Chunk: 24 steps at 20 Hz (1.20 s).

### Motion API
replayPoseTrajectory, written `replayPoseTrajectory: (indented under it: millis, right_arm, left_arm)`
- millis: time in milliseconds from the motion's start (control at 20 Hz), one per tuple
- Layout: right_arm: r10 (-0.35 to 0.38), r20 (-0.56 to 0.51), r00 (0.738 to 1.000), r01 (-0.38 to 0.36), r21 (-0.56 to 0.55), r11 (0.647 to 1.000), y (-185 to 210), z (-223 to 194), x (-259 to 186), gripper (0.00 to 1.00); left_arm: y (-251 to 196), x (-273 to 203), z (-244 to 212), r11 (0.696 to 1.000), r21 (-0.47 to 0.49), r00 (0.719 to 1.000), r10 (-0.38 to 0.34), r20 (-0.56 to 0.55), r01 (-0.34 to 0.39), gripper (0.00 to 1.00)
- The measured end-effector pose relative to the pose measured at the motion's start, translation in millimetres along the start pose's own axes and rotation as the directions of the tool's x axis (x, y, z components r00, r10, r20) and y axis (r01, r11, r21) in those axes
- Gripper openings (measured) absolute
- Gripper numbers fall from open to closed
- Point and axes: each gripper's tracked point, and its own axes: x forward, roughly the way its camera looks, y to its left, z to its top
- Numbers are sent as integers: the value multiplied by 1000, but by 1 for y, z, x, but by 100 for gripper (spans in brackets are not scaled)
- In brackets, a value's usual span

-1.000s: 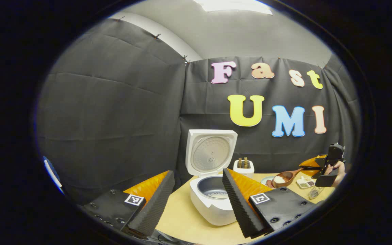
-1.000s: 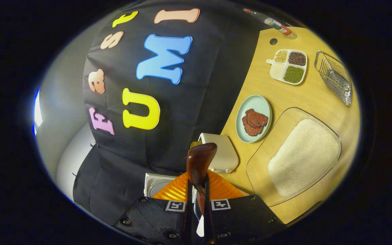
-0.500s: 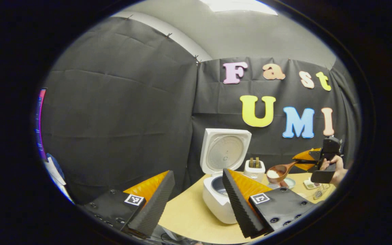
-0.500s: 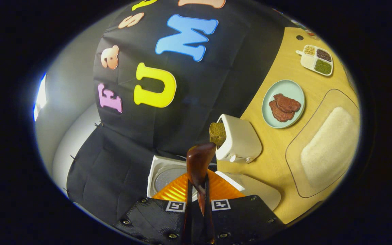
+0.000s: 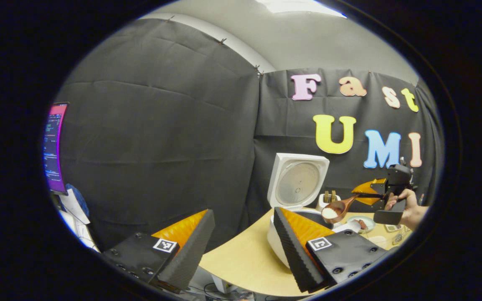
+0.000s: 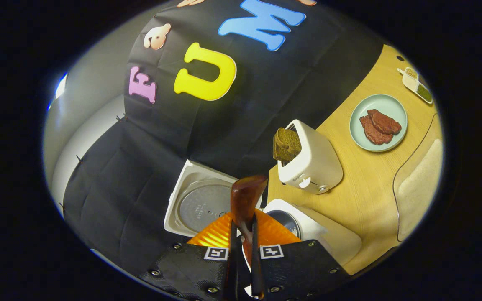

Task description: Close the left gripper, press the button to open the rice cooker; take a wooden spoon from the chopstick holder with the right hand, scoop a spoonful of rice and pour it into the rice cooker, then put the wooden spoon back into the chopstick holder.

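Between the two fingers of my right gripper (image 6: 243,251) I clamp the handle of the wooden spoon (image 6: 245,200), both fingers pressed flat against it, and the dark bowl juts forward just past the tips. Seen from the left gripper view, that spoon (image 5: 336,209) carries a small heap of white rice (image 5: 329,213) and hangs level above the rice cooker (image 5: 297,209), with my hand (image 5: 408,207) wrapped around the gripper body behind it. My left gripper (image 5: 244,242) is released, its fingers spread wide with nothing between them, held low at the near edge of the table (image 5: 241,263); its right finger hides part of the cooker's body.

Just beyond the spoon tip in the right gripper view, the cooker (image 6: 320,234) stands with its lid (image 6: 199,205) swung fully up against the black cloth wall, and the dark inner pot (image 6: 285,219) shows beside the orange of my finger. Near it stands a white toaster (image 6: 312,163) with brown bread (image 6: 286,144) sticking out of the slot. Farther along the table lie a pale green plate (image 6: 362,129) with reddish-brown slices of meat (image 6: 379,125), a clear tray (image 6: 408,167) of white rice at the edge, and a small divided dish (image 6: 416,85) of grains. I cannot see the chopstick holder clearly.
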Motion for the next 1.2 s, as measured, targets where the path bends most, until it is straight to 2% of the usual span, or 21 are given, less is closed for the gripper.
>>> replayPoseTrajectory:
  millis: [150,250,500,650,850,950,1050,1100,1200]
  right_arm:
    - [-34,-32,999,30,-118,993,-2,-18,20,13]
    - [-53,-53,997,40,-220,975,-3,-30,29,13]
    - [-63,-94,994,18,-414,910,6,-55,48,13]
    - [-78,-84,993,23,-525,851,10,-58,49,13]
    - [-83,-55,995,27,-653,757,14,-59,47,13]
    - [-68,-42,997,17,-722,692,21,-60,44,13]
    - [-31,-19,999,4,-788,616,35,-59,38,13]
    - [-8,-9,1000,-3,-821,570,42,-60,36,13]
    - [30,8,1000,-7,-888,459,57,-63,31,13]
  left_arm:
    - [10,2,-4,1000,-5,1000,30,-8,-30,99]
    - [26,-10,-5,999,-5,999,49,-14,-49,98]
    - [39,-14,-10,996,-14,996,89,-23,-90,97]
    - [41,-16,-12,995,-25,995,100,-26,-100,96]
    - [39,-17,-13,995,-20,995,100,-29,-100,98]
    - [35,-18,-12,995,-25,995,93,-27,-93,100]
    - [31,-15,-13,996,-22,996,86,-24,-87,96]
    - [29,-14,-12,996,-21,996,82,-24,-83,97]
    - [25,-13,-11,997,-21,997,74,-24,-75,100]
